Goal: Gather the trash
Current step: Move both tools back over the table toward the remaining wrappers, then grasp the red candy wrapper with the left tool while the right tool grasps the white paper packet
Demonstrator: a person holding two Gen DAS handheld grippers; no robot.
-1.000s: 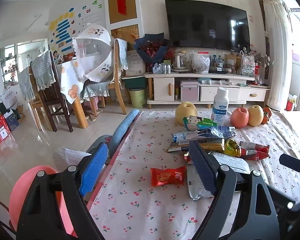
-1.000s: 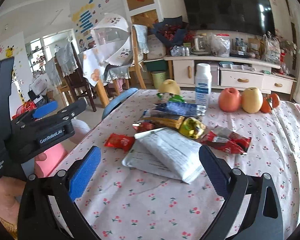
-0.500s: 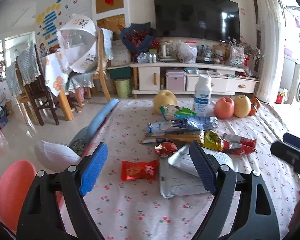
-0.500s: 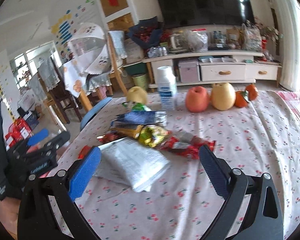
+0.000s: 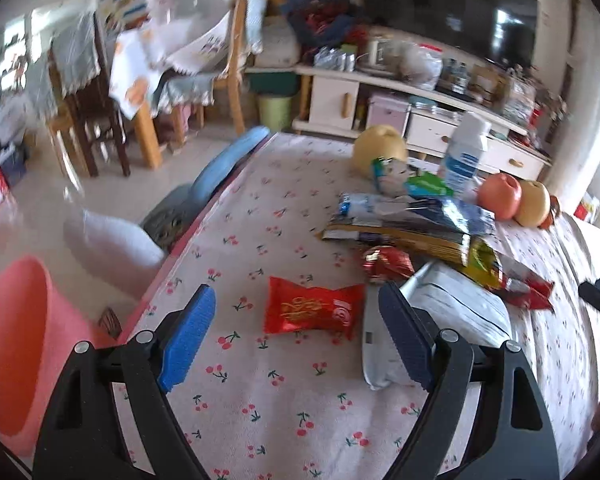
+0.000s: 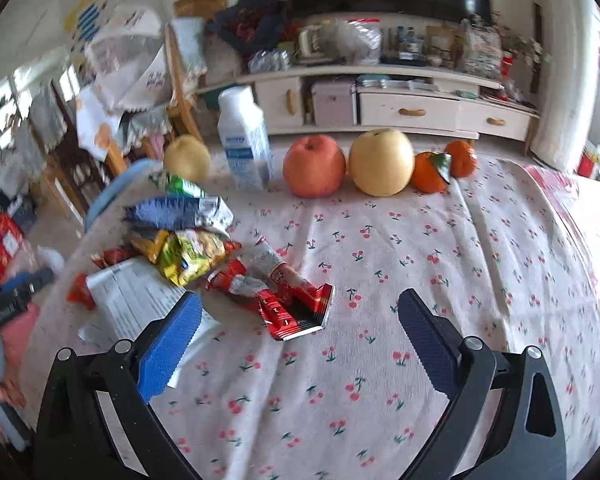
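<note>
Cherry-print cloth covers the surface [image 6: 440,240], set in a living room: TV cabinet [image 6: 412,108] along the far wall, dark TV [image 5: 448,12] above it, wooden dining chairs [image 5: 100,120] at left, tiled floor.

Containers: pink bin [image 5: 16,344] on the floor just beside the surface's left edge, mouth facing the left camera; inside not readable. Small green bin [image 5: 275,112] by the cabinet; contents hidden.

Trash sits bunched on the left half of the surface. Red snack packet [image 5: 312,314] lies flat and alone, nearest the left gripper [image 5: 296,328]. White plastic bag [image 5: 440,312] is just right of it, partly hidden behind that gripper's right finger. Beyond: crumpled red foil [image 5: 388,260], yellow wrapper [image 6: 188,256], blue wrapper [image 6: 176,212], green wrapper [image 5: 424,188]. Torn red wrappers [image 6: 284,300] lie at the pile's near right edge, ahead of the right gripper [image 6: 300,336].

Not trash: white bottle [image 6: 242,140] upright, red apple [image 6: 314,166] touching a yellow pear [image 6: 382,162], two oranges [image 6: 444,164] beside that, another pear [image 5: 380,148] behind the pile.

Left jaws released, spread wide, nothing between them, red packet just ahead of the gap. Right jaws also released, empty, above bare cloth. Blue chair back [image 5: 228,164] stands against the surface's left edge. Both views are motion-blurred.
</note>
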